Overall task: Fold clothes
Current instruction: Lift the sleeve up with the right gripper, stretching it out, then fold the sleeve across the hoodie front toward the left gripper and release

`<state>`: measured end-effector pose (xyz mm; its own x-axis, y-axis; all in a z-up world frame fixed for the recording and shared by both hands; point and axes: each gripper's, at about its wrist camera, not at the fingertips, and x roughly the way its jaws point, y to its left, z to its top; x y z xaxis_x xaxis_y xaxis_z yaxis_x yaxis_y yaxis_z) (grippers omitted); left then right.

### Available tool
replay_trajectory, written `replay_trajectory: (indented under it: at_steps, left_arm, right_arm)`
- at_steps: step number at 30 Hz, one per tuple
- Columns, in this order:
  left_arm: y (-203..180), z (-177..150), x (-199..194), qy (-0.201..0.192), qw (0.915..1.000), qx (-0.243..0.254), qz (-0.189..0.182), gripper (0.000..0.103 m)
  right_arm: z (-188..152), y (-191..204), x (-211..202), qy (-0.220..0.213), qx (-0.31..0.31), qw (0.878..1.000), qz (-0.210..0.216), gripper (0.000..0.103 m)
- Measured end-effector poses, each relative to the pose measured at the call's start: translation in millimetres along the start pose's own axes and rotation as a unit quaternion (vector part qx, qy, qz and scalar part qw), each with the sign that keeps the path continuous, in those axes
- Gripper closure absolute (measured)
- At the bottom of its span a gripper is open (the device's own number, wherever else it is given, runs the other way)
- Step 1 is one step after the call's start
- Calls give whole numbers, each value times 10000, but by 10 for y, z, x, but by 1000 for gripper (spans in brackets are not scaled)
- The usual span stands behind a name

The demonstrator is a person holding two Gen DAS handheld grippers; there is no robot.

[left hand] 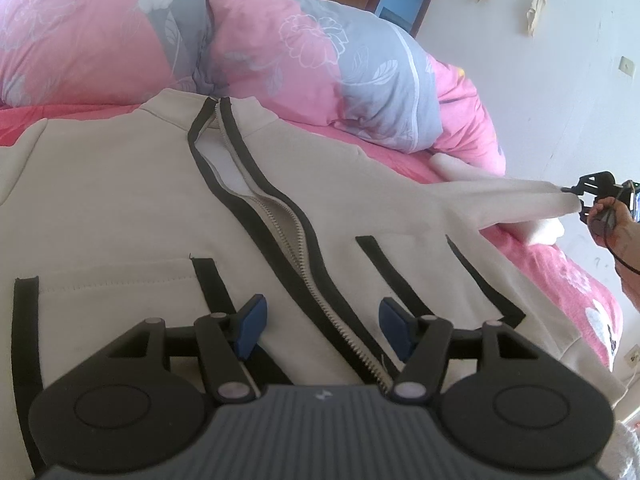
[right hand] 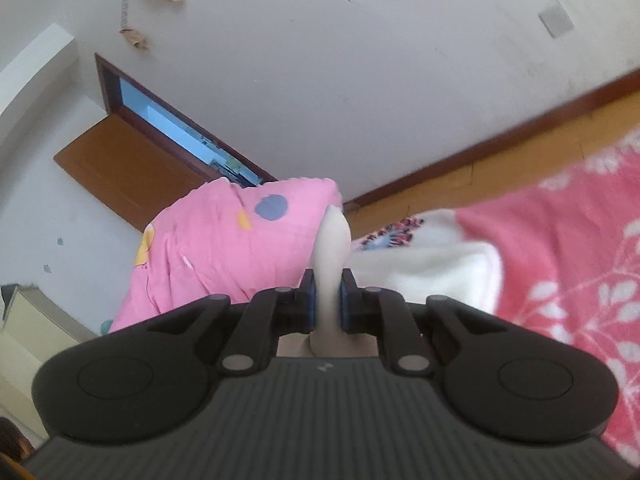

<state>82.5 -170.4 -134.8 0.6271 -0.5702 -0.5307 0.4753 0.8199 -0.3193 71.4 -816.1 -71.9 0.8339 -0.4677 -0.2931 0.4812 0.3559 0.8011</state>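
A beige zip jacket [left hand: 132, 200] with black trim lies front-up on the pink bed, its zipper [left hand: 288, 236] half open. My left gripper [left hand: 320, 320] hovers open just above the jacket's lower hem, its blue pads either side of the zipper, nothing between them. The jacket's sleeve [left hand: 512, 200] is stretched out to the right, lifted off the bed. My right gripper [left hand: 576, 194] holds its cuff at the far right edge. In the right wrist view the right gripper [right hand: 328, 298] is shut on the beige cuff [right hand: 330, 248], which sticks up between the blue pads.
A rolled pink and grey floral quilt [left hand: 224, 44] lies behind the jacket's collar. A white fleece blanket [right hand: 432, 264] and the pink floral bedsheet [right hand: 568, 264] lie to the right. A hand [left hand: 616, 220] holds the right gripper. White wall and a brown door frame [right hand: 132, 160] stand beyond the bed.
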Motion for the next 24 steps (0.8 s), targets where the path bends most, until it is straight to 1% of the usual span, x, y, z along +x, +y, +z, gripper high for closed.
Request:
replay_trajectory:
  at_steps: [4,7,14,19,22,24]
  left_arm:
    - [-8,2,3,4,10000,33,27,40]
    - [-12,4,6,-2,10000,30,29,40]
    - [-3,-2,14,-19,10000,-10,8,40]
    - [9,-3,8,-33,10000,-57,-29,40]
    - [27,-5,-4,-57,9999,-113,-63,40]
    - [54,-10,-28,-103,9997,-205,-101,40]
  right_arm:
    - [-43,89,-57,14,38,9999,136,93]
    - [-8,246,-168,18,-16,9994,355,93]
    - [-48,1004,-481,92,-572,9927,1056,93]
    - [-217,1634,-751,351,-945,9805,1684,93]
    - [-409,2042,-940,535,-1242,9699,2027,93]
    - [-601,2300,-1071,688,-1454,9610,2251,93]
